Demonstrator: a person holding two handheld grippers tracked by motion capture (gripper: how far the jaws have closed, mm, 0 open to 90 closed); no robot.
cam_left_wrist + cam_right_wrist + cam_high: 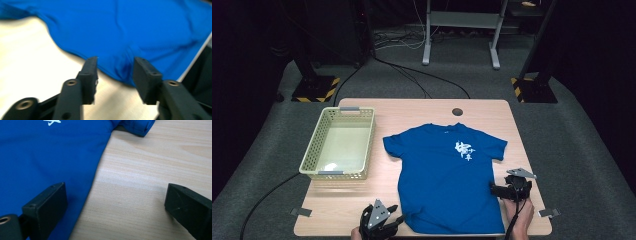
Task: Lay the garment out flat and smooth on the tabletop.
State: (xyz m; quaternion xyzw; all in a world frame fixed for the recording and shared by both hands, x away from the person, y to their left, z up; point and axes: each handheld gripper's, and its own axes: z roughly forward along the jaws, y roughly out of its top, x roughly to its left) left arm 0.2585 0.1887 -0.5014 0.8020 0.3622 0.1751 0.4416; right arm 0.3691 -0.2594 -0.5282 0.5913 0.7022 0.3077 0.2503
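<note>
Shirt (447,175) flat mid-surface, hem at near edge; left claw (397,218) part-open at hem corner, right claw (495,190) wide astride side seam, both empty: pinch one layer, lift together.

One camera hangs high behind me, looking forward and down across the whole tabletop (362,210). Another rides on my left claw (115,75), low and close, facing the blue shirt (140,30) just ahead of it. The third sits on my right claw (115,205), as close, looking along that shirt's side edge. All three share the shirt.
</note>
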